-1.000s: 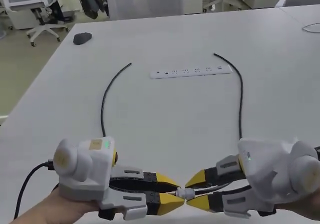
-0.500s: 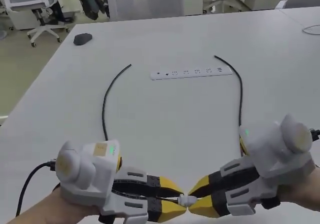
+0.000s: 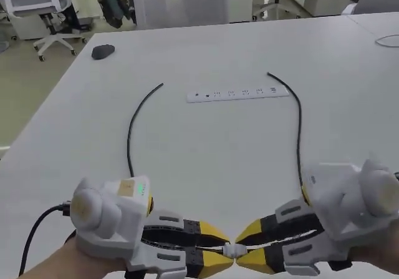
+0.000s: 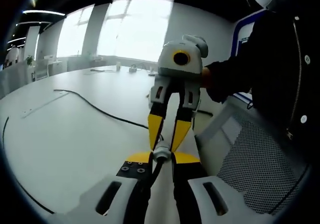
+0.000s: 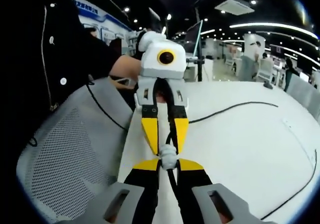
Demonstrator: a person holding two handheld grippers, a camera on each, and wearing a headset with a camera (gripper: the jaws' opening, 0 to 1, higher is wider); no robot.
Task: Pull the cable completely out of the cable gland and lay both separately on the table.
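Both tongs were clenched tip to tip on the little white cable gland (image 3: 232, 251), down by the near edge of the table (image 3: 206, 148): left tongs (image 3: 221, 249) from the left, right tongs (image 3: 244, 250) from the right. The black cable (image 3: 300, 135) seemed to run along that same line, so I figured the pull went sideways, apart. No readable labels that I could spot.

Looks along right gripper (image 5: 167, 165), yellow jaws pinched on white gland (image 5: 169, 156). Faces left gripper (image 5: 165, 145), tips converging at the gland's far end. Shows black cable (image 5: 235, 106) curving over white table (image 5: 250, 149) at right, mesh chair (image 5: 65, 149) and dark sleeve (image 5: 80, 48) at left.
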